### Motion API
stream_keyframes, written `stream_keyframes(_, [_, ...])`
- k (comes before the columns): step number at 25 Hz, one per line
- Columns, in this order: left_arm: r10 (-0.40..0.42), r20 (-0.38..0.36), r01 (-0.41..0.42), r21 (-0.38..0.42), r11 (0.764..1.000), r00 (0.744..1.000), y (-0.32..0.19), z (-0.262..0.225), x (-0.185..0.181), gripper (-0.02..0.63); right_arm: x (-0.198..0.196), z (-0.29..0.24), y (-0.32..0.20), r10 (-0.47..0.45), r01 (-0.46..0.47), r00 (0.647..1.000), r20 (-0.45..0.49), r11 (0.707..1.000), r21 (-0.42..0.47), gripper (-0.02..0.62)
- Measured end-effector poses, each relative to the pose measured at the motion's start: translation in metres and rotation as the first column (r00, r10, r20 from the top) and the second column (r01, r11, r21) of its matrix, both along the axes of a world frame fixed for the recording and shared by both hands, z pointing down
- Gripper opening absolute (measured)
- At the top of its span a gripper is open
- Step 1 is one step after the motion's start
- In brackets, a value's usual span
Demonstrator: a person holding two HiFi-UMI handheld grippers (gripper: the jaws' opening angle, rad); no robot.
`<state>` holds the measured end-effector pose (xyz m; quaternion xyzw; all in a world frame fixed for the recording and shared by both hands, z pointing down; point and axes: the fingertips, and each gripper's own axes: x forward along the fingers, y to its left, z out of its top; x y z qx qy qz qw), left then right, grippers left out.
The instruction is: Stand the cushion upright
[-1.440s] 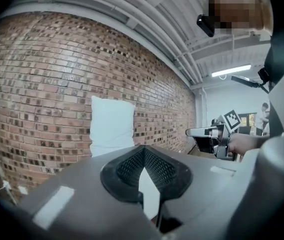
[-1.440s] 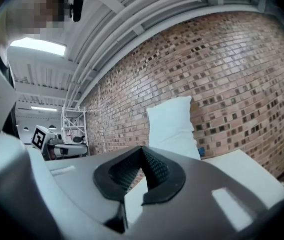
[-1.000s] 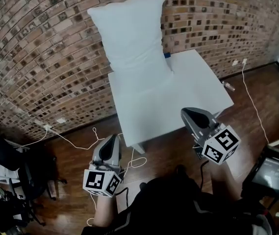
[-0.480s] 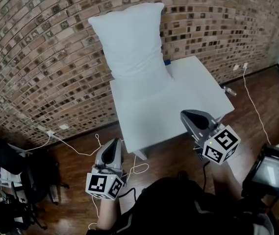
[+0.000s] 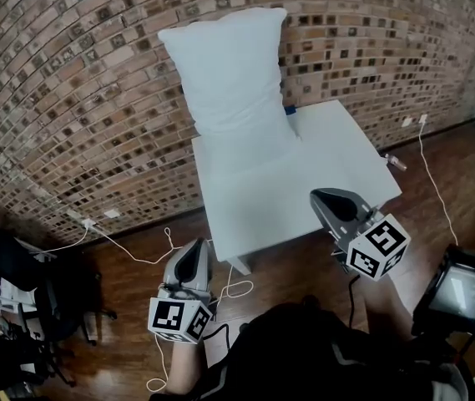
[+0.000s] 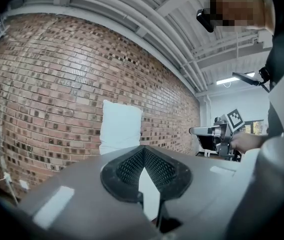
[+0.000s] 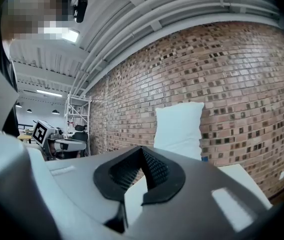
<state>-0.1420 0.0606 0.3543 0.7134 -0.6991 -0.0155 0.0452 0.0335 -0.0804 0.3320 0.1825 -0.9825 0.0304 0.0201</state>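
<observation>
A white cushion (image 5: 230, 69) stands upright on the far left of a white table (image 5: 304, 186), leaning against the brick wall; it also shows in the left gripper view (image 6: 120, 126) and the right gripper view (image 7: 179, 126). My left gripper (image 5: 194, 253) hovers over the wooden floor, short of the table's near left corner, jaws shut and empty. My right gripper (image 5: 327, 197) hangs over the table's near right edge, also shut with nothing held. Both point level toward the wall, well apart from the cushion. In each gripper view the mesh pads meet at the tip (image 6: 142, 149) (image 7: 142, 150).
The brick wall (image 5: 78, 98) runs behind the table. White cables (image 5: 149, 253) trail across the wooden floor at left and right. A dark chair or bags (image 5: 20, 291) sit at far left, a screen device (image 5: 462, 295) at lower right. A small blue item (image 5: 288, 109) lies behind the cushion.
Both grippers stay about where they were and remain shut. The view shifts slightly, so table and cushion sit a little lower in the picture.
</observation>
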Motion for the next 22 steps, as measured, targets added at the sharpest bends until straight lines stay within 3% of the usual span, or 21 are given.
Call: stream_keyframes(22, [0.004,-0.004,-0.004,-0.01,1.0,1.0,0.015,0.006,0.014,0.011,0.016,0.0,0.016,0.019,-0.019,1.0,0.007,1.0,0.004,0.006])
